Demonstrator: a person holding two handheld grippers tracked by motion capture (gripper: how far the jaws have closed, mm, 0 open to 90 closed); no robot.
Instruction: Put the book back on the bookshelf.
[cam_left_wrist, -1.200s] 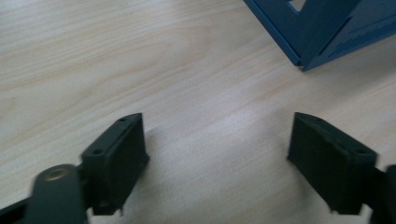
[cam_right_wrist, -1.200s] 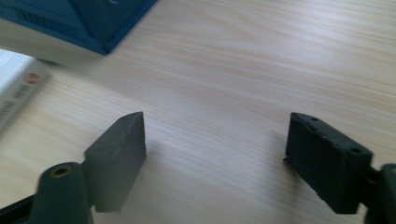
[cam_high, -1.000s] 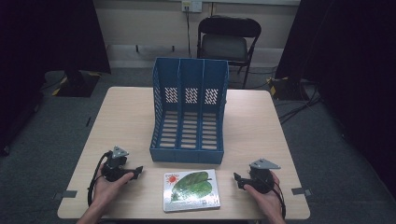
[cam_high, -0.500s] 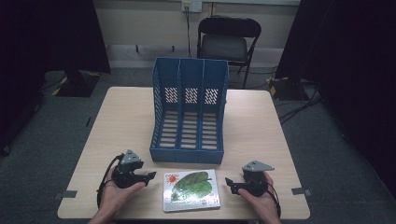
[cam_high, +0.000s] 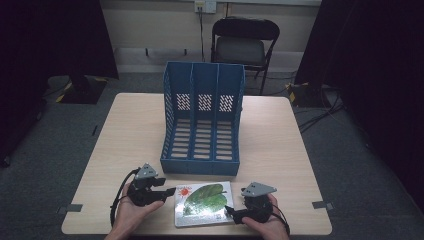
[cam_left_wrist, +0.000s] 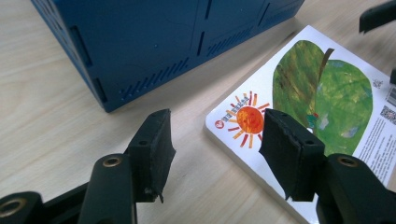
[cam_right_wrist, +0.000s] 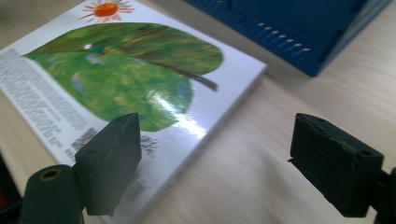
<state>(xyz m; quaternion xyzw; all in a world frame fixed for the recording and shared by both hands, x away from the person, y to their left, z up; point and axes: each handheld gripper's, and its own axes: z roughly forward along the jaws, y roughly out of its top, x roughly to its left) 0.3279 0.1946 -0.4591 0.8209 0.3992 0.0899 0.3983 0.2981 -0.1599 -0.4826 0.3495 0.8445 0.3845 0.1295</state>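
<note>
A picture book (cam_high: 202, 202) with a green leaf and an orange sun lies flat near the table's front edge, just before a blue three-slot file rack (cam_high: 202, 120). My left gripper (cam_high: 169, 192) is open at the book's left edge. In the left gripper view its jaws (cam_left_wrist: 215, 149) have just been closing; the book's corner (cam_left_wrist: 243, 116) lies ahead of the gap, no pad pressing it. My right gripper (cam_high: 230, 212) is open at the book's right front corner. Its jaws (cam_right_wrist: 215, 154) have just widened and straddle the book's edge (cam_right_wrist: 140, 84).
The wooden table (cam_high: 125, 130) has bare surface on both sides of the rack. A black folding chair (cam_high: 242, 47) stands behind the table. Grey tape marks (cam_high: 67, 208) sit at the front corners. The rack's blue wall (cam_left_wrist: 154, 42) stands close to the left gripper.
Both hands have moved inward toward the book, the left gripper rightward and the right gripper leftward. The left jaws stand narrower than before.
</note>
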